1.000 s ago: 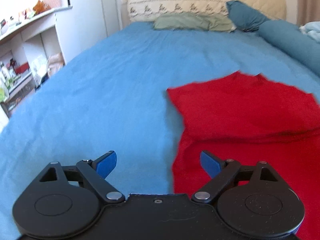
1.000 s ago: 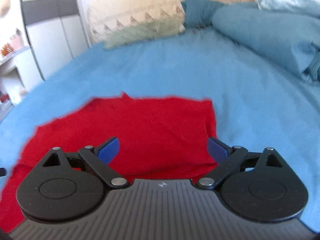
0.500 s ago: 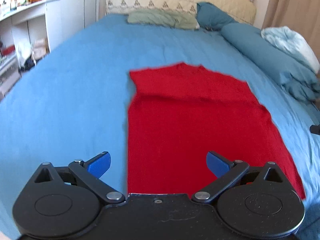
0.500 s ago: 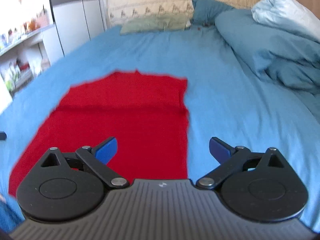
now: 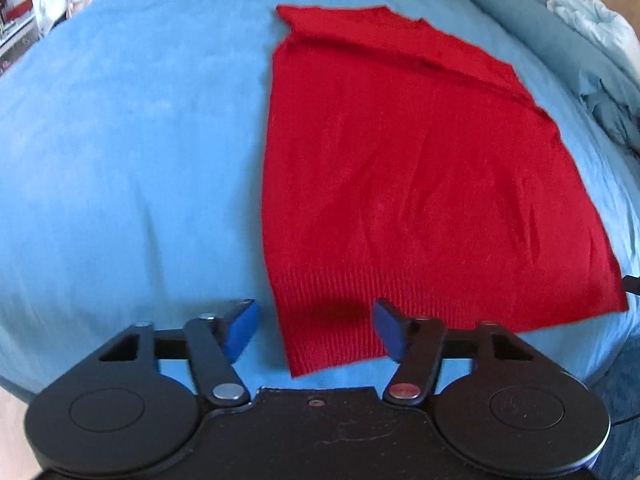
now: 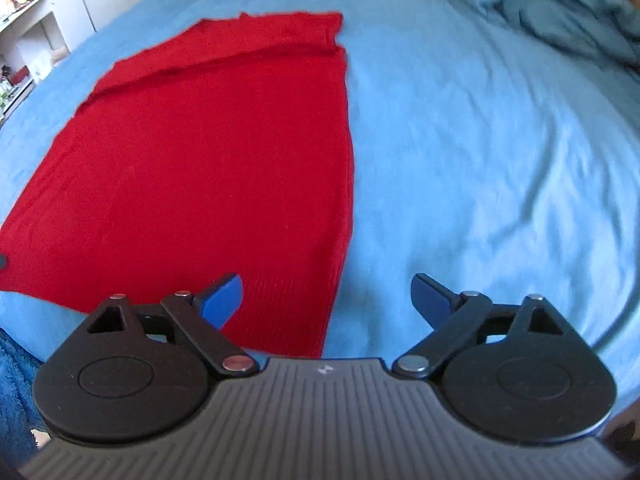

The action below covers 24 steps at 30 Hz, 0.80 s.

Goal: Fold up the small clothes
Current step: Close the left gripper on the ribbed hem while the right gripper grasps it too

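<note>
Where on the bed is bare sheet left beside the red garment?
Bare blue sheet runs wide left of the red garment, toward the white shelves. Right of it the sheet stays free until the heaped blue duvet. Both open grippers crowd the near hem.

Black round-hinged bodies, silver screws, blue fingers (image 5: pixel 240 330), ribbed grey right housing.

One red garment (image 5: pixel 420 168) is counted, laid flat on the one blue bed sheet (image 5: pixel 132 140), with its ribbed hem at the near edge of the bed. Two grippers are seen: one left gripper (image 5: pixel 314 330) and one right gripper (image 6: pixel 327 302), each with two blue fingertips set apart. One crumpled blue duvet (image 6: pixel 560 4) is seen at the far right edge. One white shelf unit (image 6: pixel 36 36) is seen beyond the left edge.
</note>
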Tool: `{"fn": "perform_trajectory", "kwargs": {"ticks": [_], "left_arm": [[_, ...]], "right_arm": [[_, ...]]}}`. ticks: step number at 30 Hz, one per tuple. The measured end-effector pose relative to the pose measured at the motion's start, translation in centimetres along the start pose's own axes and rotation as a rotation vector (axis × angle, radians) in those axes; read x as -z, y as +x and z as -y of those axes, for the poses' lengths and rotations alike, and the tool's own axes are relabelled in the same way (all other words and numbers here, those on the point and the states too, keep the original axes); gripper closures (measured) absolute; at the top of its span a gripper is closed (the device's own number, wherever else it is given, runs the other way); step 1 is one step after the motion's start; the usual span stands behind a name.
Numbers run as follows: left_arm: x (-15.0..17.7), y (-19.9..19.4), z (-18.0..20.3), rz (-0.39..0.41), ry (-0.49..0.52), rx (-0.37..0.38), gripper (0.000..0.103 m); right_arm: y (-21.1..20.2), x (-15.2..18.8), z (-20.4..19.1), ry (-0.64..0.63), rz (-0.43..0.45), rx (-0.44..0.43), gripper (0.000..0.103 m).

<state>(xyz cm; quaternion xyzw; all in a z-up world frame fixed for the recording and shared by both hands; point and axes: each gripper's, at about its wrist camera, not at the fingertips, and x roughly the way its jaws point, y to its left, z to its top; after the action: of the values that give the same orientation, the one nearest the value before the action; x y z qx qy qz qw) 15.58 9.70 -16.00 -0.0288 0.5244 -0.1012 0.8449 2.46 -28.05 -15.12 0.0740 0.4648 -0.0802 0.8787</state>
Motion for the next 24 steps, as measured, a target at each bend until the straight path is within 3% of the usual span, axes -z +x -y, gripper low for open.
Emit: {"fn": "perform_trajectory", "kwargs": {"ticks": [7,10,13,15,18,21,22,24], "left_arm": [[1.2,0.6,0.4,0.017,0.032,-0.036,0.041],[1.5,0.7,0.5,0.023,0.052,-0.046,0.045],[1.6,0.5,0.5,0.034,0.053,-0.041,0.057],[1.6,0.4,0.6,0.041,0.056,-0.041,0.071],[1.6,0.2,0.6,0.046,0.056,-0.038,0.09],[1.6,0.0,0.6,0.049,0.052,-0.042,0.094],[1.6,-0.1,0.7,0.052,0.052,-0.042,0.097],[1.6,-0.6,0.9,0.059,0.055,-0.045,0.097]], "right_arm": [[1.3,1.5,-0.1,0.055,-0.023,0.031,0.009],[1.3,1.6,-0.6,0.036,-0.015,0.022,0.026],[1.4,1.5,-1.2,0.03,-0.012,0.003,0.037],[1.3,1.6,-1.4,0.029,-0.01,-0.007,0.048],[1.3,1.5,-1.5,0.036,0.002,-0.007,0.056],[1.5,1.4,-1.4,0.038,0.005,-0.006,0.068],[1.4,1.3,-1.3,0.043,0.005,-0.017,0.078],[1.2,1.1,-1.2,0.045,0.004,-0.031,0.082]]}}
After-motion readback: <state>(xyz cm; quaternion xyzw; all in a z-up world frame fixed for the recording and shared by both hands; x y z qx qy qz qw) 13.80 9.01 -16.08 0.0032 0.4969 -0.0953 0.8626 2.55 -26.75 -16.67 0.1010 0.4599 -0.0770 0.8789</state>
